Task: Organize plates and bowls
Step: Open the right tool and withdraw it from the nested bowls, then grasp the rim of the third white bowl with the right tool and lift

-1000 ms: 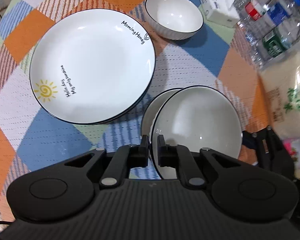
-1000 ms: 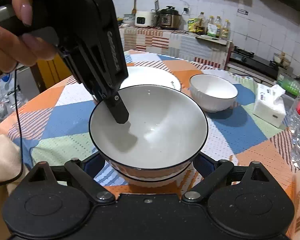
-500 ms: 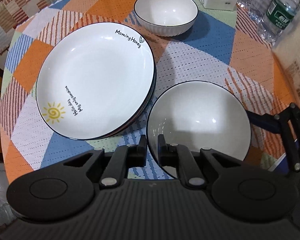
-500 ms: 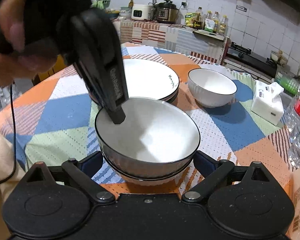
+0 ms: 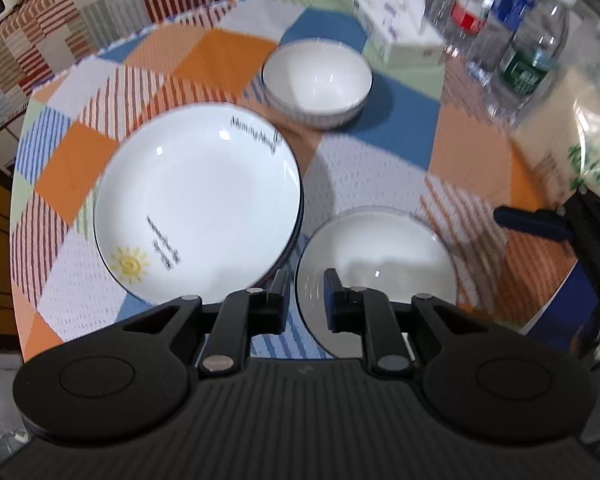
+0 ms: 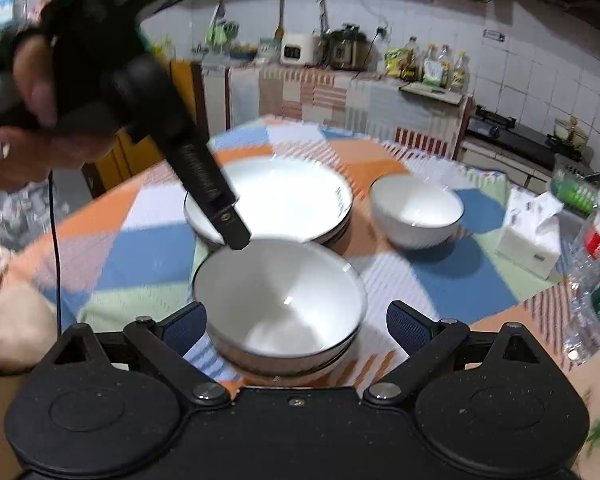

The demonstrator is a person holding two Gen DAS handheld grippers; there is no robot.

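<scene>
A white bowl [image 5: 380,248] with a dark rim sits nested on another bowl on the checked tablecloth; it also shows in the right wrist view [image 6: 280,300]. My left gripper [image 5: 305,292] is open and empty, lifted just above the bowl's near rim. My right gripper [image 6: 296,322] is open, its blue pads either side of the stacked bowls without touching them. A stack of white plates [image 5: 198,208] with a sun drawing lies to the left. A single white bowl [image 5: 317,80] stands farther back.
A tissue box [image 5: 400,36] and several water bottles [image 5: 528,52] stand at the back right. A plastic bag [image 5: 580,140] lies at the right edge. The round table's edge [image 5: 20,208] drops off at the left.
My left gripper has let go of the bowl's rim, opened and lifted back. The bowl now rests level in the lower bowl. The right gripper stayed open around the stack.
</scene>
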